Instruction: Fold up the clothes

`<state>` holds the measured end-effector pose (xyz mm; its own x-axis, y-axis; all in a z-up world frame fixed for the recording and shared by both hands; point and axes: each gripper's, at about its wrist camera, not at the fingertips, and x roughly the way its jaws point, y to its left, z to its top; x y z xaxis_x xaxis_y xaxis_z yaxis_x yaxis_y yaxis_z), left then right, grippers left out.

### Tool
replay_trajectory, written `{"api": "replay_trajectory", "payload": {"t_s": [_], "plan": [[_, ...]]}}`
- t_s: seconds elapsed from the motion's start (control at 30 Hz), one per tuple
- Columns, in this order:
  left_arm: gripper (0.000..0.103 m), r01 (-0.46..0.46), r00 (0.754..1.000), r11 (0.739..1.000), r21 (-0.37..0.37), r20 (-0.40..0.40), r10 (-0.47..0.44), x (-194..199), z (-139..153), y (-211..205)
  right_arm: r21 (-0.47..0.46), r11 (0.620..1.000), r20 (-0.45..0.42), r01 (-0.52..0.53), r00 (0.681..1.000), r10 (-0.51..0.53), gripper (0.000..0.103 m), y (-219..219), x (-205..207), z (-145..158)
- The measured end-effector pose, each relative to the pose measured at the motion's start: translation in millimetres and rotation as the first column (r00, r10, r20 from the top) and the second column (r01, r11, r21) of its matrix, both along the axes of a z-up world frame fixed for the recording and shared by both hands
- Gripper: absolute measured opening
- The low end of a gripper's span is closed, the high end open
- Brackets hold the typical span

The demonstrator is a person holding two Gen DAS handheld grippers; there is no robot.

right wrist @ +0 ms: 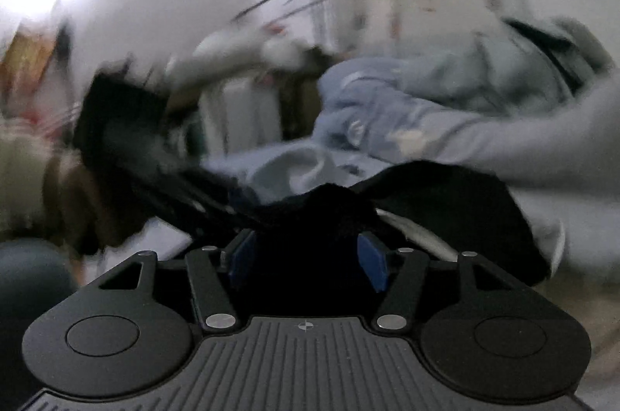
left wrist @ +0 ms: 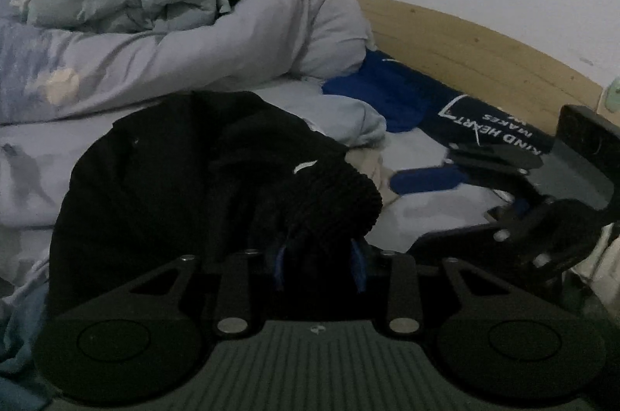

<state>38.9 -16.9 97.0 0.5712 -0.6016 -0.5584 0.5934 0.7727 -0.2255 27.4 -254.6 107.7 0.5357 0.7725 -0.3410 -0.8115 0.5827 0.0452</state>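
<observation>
On the bed (left wrist: 31,147) sits the black top (left wrist: 155,178), bunched up; the left gripper (left wrist: 319,265) pinches its ribbed cuff (left wrist: 333,194), while the right gripper (right wrist: 306,256) has cloth between fairly wide fingers, grip unclear. Thick knit could slip out mid-lift and wreck the fold.
</observation>
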Motion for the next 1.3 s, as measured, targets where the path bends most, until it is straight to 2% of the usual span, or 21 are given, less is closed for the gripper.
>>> {"api": "replay_trajectory", "payload": {"t_s": [0.13,0.2,0.3,0.37,0.47,0.53,0.63,0.67,0.73,0.77,0.8,0.83,0.87,0.9,0.97,1.03,1.13,1.23,1.3], "plan": [[0.039,-0.006,1.0,1.0,0.001,-0.003,0.006,2.9,-0.5,5.2,-0.226,0.972,0.141,-0.064,0.985,0.097,0.064,30.5,-17.7,-7.8],[0.042,-0.009,1.0,1.0,0.001,-0.005,0.009,2.0,-2.7,8.2,-0.237,0.967,0.104,-0.097,0.987,0.125,0.061,34.4,-24.8,-12.6],[0.042,-0.004,1.0,1.0,0.008,-0.002,0.004,5.8,-7.6,8.6,-0.118,0.99,-0.083,-0.083,0.994,0.073,0.062,19.6,-24.8,-21.2],[0.041,-0.017,0.999,0.999,-0.042,-0.028,0.016,12.0,-8.8,15.6,-0.016,0.999,-0.217,-0.047,0.975,0.042,0.062,8.1,-18.0,-35.7],[0.041,-0.055,0.997,0.992,-0.114,-0.069,0.047,20.1,-9.8,27.8,0.112,0.993,-0.34,0.023,0.94,0.017,0.062,4.3,2.3,-56.0],[0.041,-0.073,0.994,0.988,-0.138,-0.087,0.062,24.5,-8.9,34.0,0.192,0.98,-0.376,0.055,0.926,0.022,0.063,5.9,18.6,-60.8],[0.041,-0.089,0.992,0.984,-0.154,-0.103,0.074,27.5,-7.9,42.0,0.266,0.962,-0.369,0.056,0.928,0.048,0.062,15.7,31.7,-58.4],[0.041,-0.091,0.992,0.985,-0.148,-0.103,0.076,28.1,-7.7,43.2,0.289,0.956,-0.372,0.057,0.926,0.057,0.059,17.8,36.1,-58.1],[0.044,-0.095,0.992,0.986,-0.14,-0.101,0.081,27.3,-6.3,45.0,0.326,0.944,-0.392,0.044,0.915,0.093,0.041,18.5,40.6,-55.4],[0.053,-0.096,0.992,0.986,-0.136,-0.099,0.083,26.1,-5.0,45.3,0.318,0.947,-0.395,0.037,0.914,0.097,0.036,17.9,37.3,-53.2],[0.062,-0.091,0.993,0.988,-0.121,-0.092,0.08,23.1,-2.3,43.2,0.303,0.952,-0.393,0.034,0.915,0.093,0.033,17.1,32.1,-50.7],[0.066,-0.082,0.994,0.992,-0.094,-0.076,0.075,16.7,1.0,39.7,0.292,0.956,-0.402,0.033,0.911,0.091,0.027,14.5,26.7,-48.1],[0.075,-0.067,0.996,0.995,-0.069,-0.058,0.063,9.5,4.4,35.8,0.286,0.957,-0.426,0.049,0.901,0.081,0.025,9.3,19.6,-45.3],[0.079,-0.032,0.999,0.998,-0.047,-0.034,0.03,-0.3,8.4,30.4,0.287,0.956,-0.456,0.069,0.887,0.072,0.023,2.5,10.4,-42.4],[0.08,0.042,0.999,0.999,0.004,0.018,-0.042,-21.3,16.2,18.7,0.3,0.946,-0.52,0.122,0.853,0.054,0.016,-11.2,-6.5,-39.0],[0.084,0.127,0.984,0.985,0.114,0.11,-0.14,-52.9,19.6,-3.2,0.314,0.929,-0.592,0.194,0.805,0.032,0.014,-22.0,-20.6,-37.8],[0.086,0.189,0.934,0.93,0.315,0.233,-0.269,-97.0,16.4,-39.2,0.332,0.897,-0.677,0.294,0.736,0.009,0.013,-36.7,-35.7,-35.6],[0.086,0.129,0.878,0.862,0.49,0.347,-0.329,-123.2,2.5,-74.6,0.337,0.873,-0.721,0.353,0.693,-0.002,0.013,-41.6,-42.0,-33.1],[0.086,0.053,0.86,0.836,0.547,0.401,-0.317,-124.5,-8.4,-94.6,0.332,0.868,-0.735,0.37,0.678,-0.007,0.013,-38.6,-40.1,-31.8]]}}
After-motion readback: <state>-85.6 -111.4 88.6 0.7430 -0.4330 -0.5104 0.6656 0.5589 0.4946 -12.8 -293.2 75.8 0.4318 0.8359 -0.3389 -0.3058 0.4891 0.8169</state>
